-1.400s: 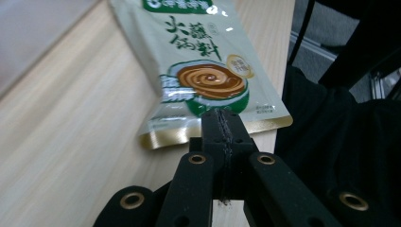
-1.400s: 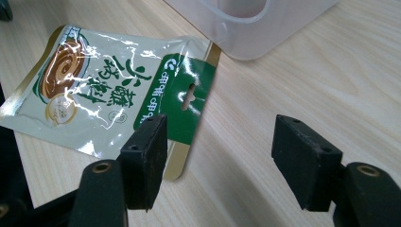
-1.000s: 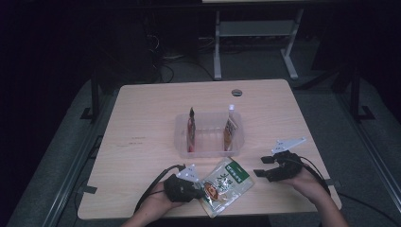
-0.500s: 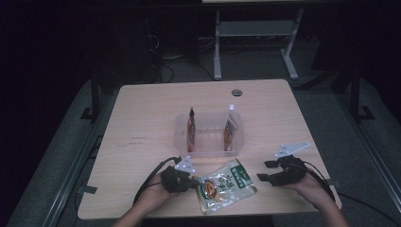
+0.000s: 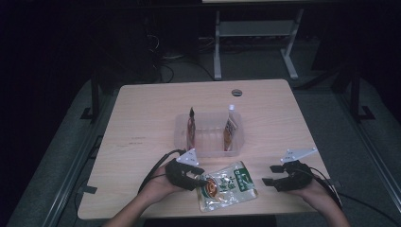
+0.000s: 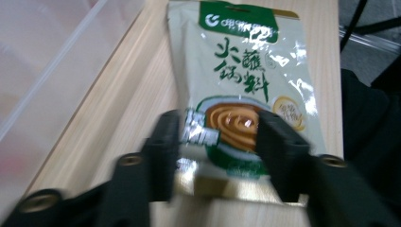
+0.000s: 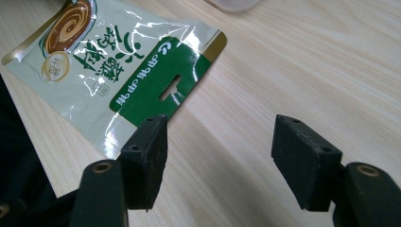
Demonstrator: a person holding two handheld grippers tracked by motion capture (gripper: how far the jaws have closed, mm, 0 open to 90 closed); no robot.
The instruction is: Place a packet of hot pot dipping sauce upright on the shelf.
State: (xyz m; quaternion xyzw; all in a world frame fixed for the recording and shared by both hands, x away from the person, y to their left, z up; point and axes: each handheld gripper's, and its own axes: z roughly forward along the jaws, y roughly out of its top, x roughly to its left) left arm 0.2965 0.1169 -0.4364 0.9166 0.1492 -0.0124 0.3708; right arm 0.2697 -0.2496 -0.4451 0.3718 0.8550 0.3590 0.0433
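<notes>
Green-and-cream sauce pouch [image 5: 227,185] lies flat just in front of the clear bin [image 5: 208,134]. Left gripper [image 5: 198,178] jaws straddle its near end, spread. Right gripper [image 5: 270,175], beside the pouch, jaws spread, empty.

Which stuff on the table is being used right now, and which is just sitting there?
In use:
flat green-and-cream sauce packet
left gripper, open jaws astride the packet's bottom end
right gripper, open beside the packet

Just sitting:
clear plastic tub
two upright sachets in it
wooden table
</notes>
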